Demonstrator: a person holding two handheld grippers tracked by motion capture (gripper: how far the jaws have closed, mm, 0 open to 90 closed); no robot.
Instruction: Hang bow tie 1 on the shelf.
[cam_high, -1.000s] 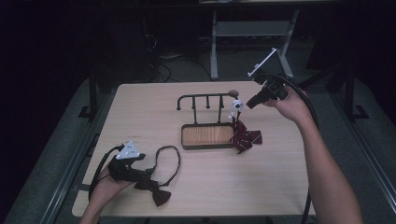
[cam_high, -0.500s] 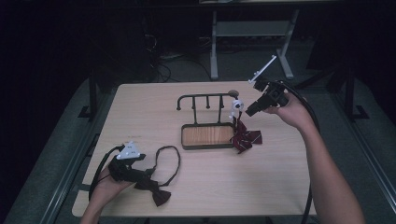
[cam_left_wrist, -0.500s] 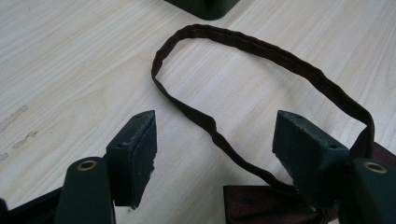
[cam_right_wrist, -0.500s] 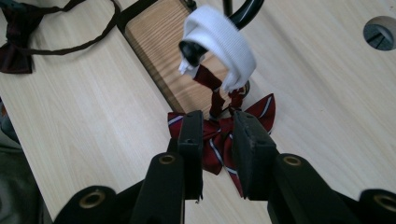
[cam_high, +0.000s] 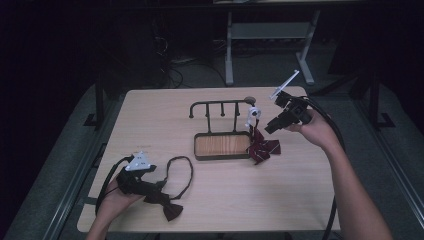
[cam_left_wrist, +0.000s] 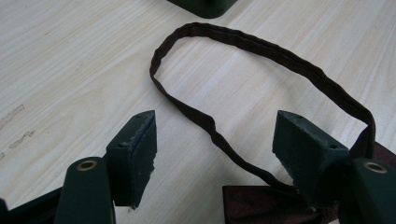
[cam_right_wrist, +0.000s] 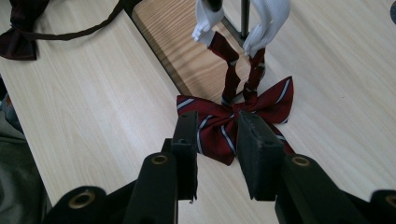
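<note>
While the right gripper (cam_right_wrist: 215, 154) hangs over the striped bow tie (cam_right_wrist: 233, 123), its jaws have just been opening and stand a little apart with nothing pinched; the bow lies just ahead of and between the tips, its band hooked up on the rack (cam_high: 222, 106) by white ends, which I'd guess is why it droops down beside the wooden tray (cam_high: 221, 145). Over on the other side, the left gripper (cam_left_wrist: 215, 144) sits low on the table (cam_high: 150, 115), jaws wide apart, the dark bow tie (cam_left_wrist: 266, 203) just under the right-hand jaw and its strap (cam_left_wrist: 261, 46) looping out ahead. Looks ready to grab that one next.
</note>
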